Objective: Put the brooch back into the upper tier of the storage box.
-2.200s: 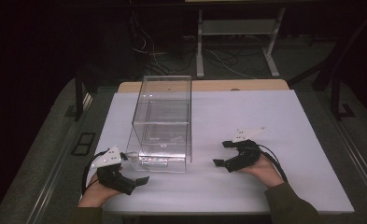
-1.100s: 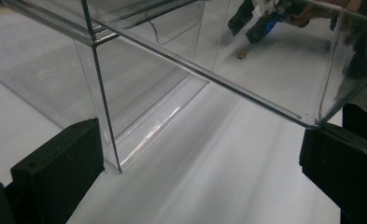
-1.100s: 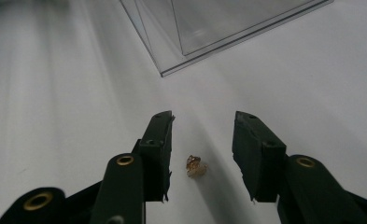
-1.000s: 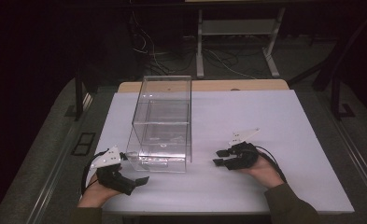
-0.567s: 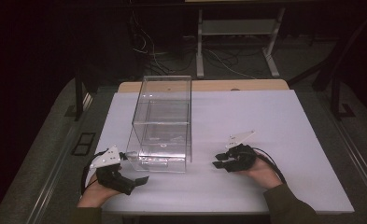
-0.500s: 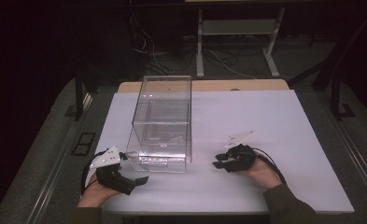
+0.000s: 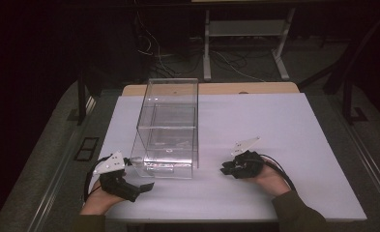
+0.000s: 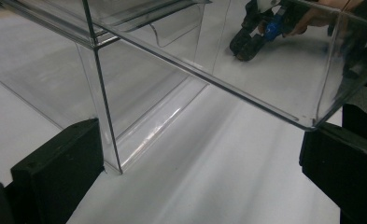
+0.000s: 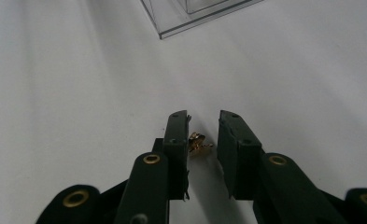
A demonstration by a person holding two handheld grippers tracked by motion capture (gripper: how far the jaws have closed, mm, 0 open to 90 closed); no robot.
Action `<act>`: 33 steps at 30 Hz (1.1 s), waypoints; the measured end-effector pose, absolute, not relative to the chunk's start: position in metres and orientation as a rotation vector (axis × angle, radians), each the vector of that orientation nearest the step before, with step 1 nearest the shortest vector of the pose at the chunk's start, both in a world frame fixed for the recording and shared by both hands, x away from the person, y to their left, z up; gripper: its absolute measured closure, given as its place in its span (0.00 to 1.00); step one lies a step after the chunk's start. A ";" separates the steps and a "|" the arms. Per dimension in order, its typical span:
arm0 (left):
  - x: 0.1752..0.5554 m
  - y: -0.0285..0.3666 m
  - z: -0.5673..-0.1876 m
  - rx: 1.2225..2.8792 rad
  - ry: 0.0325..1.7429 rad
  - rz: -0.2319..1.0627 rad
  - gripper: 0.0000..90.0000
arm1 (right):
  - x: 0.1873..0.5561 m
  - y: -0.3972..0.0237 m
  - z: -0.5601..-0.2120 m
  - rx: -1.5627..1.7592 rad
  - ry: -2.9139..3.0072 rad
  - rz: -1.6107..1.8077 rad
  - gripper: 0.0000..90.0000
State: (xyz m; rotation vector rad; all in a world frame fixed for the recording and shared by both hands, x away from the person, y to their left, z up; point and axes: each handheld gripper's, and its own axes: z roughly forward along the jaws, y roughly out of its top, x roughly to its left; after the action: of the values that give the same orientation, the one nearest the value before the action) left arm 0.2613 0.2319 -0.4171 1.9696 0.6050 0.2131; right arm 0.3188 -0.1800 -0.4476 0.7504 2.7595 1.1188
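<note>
Locate the small gold metal trinket (image 9: 197, 142) on the white flat surface (image 7: 284, 121), to the right of the tall clear plastic case (image 7: 170, 121) and well apart from it.

Right tongs (image 9: 203, 116):
- Find held low over the surface in the person's right hand (image 7: 270, 179), tips pointing towards the case.
- Note the jaws narrowly parted, having just been closing.
- Observe the trinket between the two jaws, lying on the surface, close against the jaw at the left of the right gripper view.
- Note a thin gap remaining on the other side; no squeeze from both pads visible.
- Read the state as not yet clamped.

Left tongs (image 8: 200, 130):
- Find in the person's left hand (image 7: 98, 203) at the near left corner of the case, tips close to its lower front edge.
- Note the jaws spread wide, gripping nothing.
- Observe, in the left gripper view, a vertical corner edge of the case beside one jaw and a rounded clear corner just above the other.
- Treat contact with either jaw as impossible to tell.

Case: standing upright on the surface, partly over the far wooden strip (image 7: 255, 88).
</note>
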 end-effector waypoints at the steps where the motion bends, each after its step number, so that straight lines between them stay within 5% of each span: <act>1: 0.261 0.232 -0.417 1.971 0.604 0.214 0.00 | 0.318 -0.180 -0.448 0.748 2.758 1.115 0.82; 33: 0.261 0.233 -0.418 1.976 0.603 0.215 0.00 | 0.314 -0.192 -0.433 0.745 2.750 1.201 0.87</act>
State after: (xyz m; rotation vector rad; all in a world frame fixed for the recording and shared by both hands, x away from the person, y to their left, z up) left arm 0.2608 0.2331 -0.4176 1.9758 0.6031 0.2148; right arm 0.3141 -0.1923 -0.4326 0.7454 2.7502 1.2013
